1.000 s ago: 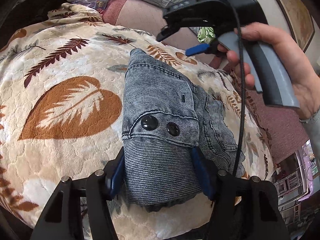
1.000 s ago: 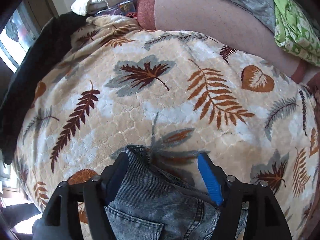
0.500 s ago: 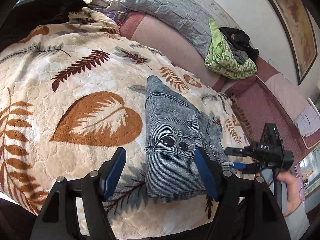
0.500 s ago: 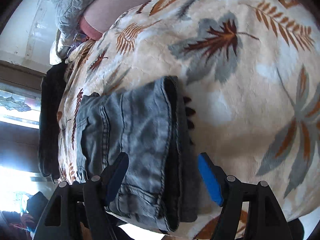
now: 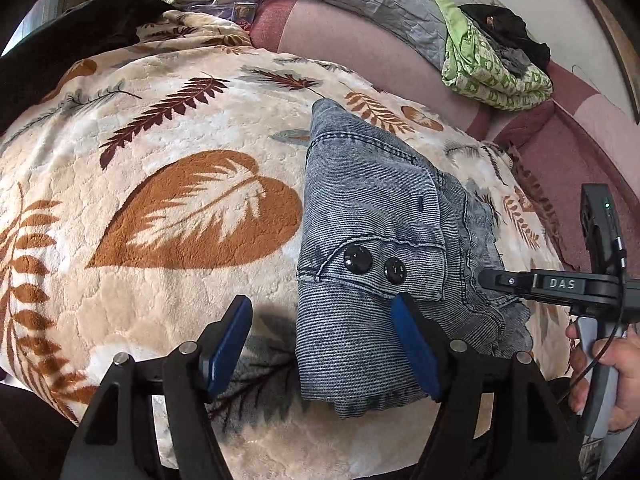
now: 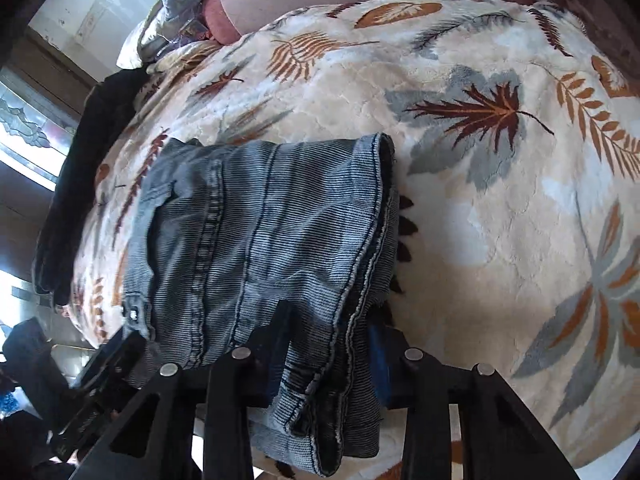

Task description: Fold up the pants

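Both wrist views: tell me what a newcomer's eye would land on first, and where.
The folded grey-blue denim pants, with two black buttons, lie on a cream blanket printed with a big rust-brown leaf. In the right wrist view, the right gripper is closing, with a bunched edge of the pants between its fingers. The left gripper hangs open over their near end.

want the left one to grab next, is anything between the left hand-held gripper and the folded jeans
Nothing visible. The left hand-held gripper hangs open right over the near edge of the jeans, one pad above the denim, the other above the bare blanket.
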`<state>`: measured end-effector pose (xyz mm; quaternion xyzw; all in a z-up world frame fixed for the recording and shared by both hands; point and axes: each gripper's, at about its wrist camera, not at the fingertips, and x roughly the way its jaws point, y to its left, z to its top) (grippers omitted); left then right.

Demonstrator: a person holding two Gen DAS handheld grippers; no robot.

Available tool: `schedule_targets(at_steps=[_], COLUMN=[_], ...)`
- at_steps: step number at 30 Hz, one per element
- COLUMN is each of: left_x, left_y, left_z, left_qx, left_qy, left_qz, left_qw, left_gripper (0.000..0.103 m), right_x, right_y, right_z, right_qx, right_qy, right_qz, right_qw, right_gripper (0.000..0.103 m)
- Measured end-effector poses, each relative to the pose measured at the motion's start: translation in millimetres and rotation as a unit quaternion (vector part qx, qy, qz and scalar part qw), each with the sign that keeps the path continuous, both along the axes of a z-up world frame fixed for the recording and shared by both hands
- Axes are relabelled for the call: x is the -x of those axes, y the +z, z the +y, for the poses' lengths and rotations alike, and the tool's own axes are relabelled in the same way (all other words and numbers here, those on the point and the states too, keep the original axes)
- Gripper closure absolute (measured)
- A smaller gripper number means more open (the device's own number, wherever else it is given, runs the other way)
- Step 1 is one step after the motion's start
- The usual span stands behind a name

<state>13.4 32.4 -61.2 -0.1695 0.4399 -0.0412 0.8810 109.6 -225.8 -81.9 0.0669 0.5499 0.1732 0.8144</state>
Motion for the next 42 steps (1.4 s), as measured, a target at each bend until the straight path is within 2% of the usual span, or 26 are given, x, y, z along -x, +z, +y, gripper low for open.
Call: schedule_targets(at_steps=[1,4,5,7,9,10,12,14,16,19,22,23,25,29,33,37,39,42], left_x=[1.1,1.7,1.5,2.4,5.0,7.0,10.9,12.2,11.0,5.3,0.7,1.9,3.7,3.2,3.0,2.6,2.8,2.5], left_y=[2.3,8.5,9.5,12.6,18.9,23.0,31.7,39.0,42.0,33.9,18.8,17.2,17.1,14.0,11.1,9.5,8.9,8.9], left_z=[-3.1,-12.8,-14.4,-14.3,-13.6,-12.6,-11.1,-10.8,-12.2,-14.5,-18.6,-19.1,-18.5,-13.9,-12.1,-10.3,-9.7,-9.7], left_qx=[-0.013,-0.050,-0.054,-0.059,-0.067,-0.070,-0.074,-0.078,-0.089,-0.101,-0.100,-0.099,-0.105,-0.092,-0.087,-0.078,-0.075,-0.074], left_qy=[0.003,0.008,0.009,0.013,0.010,0.011,0.021,0.027,0.031,0.030,0.024,0.026,0.032,0.037,0.040,0.041,0.041,0.041], left_qz=[-0.002,-0.008,-0.008,-0.012,-0.015,-0.018,-0.025,-0.034,-0.038,-0.021,0.003,-0.001,-0.006,-0.005,-0.009,-0.011,-0.012,-0.014], left_qw=[0.9999,0.9987,0.9985,0.9981,0.9976,0.9974,0.9968,0.9960,0.9948,0.9942,0.9947,0.9947,0.9939,0.9951,0.9954,0.9961,0.9963,0.9963], left_gripper=[0.029,0.029,0.029,0.029,0.029,0.029,0.029,0.029,0.028,0.028,0.028,0.027,0.022,0.021,0.018,0.018,0.018,0.018], right_x=[0.7,7.5,5.8,3.7,10.0,14.7,24.6,33.2,45.2,63.5,65.4,64.6,65.5,64.6,52.7,18.5,-4.3,-36.1], right_y=[-1.9,15.3,16.0,18.1,31.1,38.6,56.1,69.9,74.0,55.2,8.3,-4.5,-3.4,9.2,47.3,77.2,79.4,67.1], right_z=[-2.3,4.2,5.8,3.2,-1.1,-4.8,-14.2,-15.4,-7.2,6.1,22.3,21.8,10.2,2.0,-4.7,20.8,43.5,75.3], right_qx=[0.001,0.086,0.089,0.061,0.055,0.037,-0.007,-0.035,-0.034,-0.001,0.105,0.104,0.085,0.075,0.043,0.068,0.088,0.123], right_qy=[-0.006,-0.012,-0.006,0.004,-0.011,-0.019,-0.031,-0.025,-0.018,0.006,0.030,0.037,0.016,0.016,-0.011,0.005,0.023,0.047], right_qz=[-0.008,-0.079,-0.076,-0.069,-0.090,-0.101,-0.119,-0.128,-0.140,-0.135,-0.096,-0.078,-0.084,-0.091,-0.127,-0.153,-0.152,-0.146], right_qw=[1.000,0.993,0.993,0.996,0.994,0.994,0.992,0.991,0.989,0.991,0.989,0.991,0.993,0.993,0.991,0.986,0.984,0.981], right_gripper=[0.065,0.065,0.065,0.064,0.060,0.046,0.035,0.035,0.035,0.034,0.034,0.034,0.024,0.024,0.024,0.024,0.023,0.023])
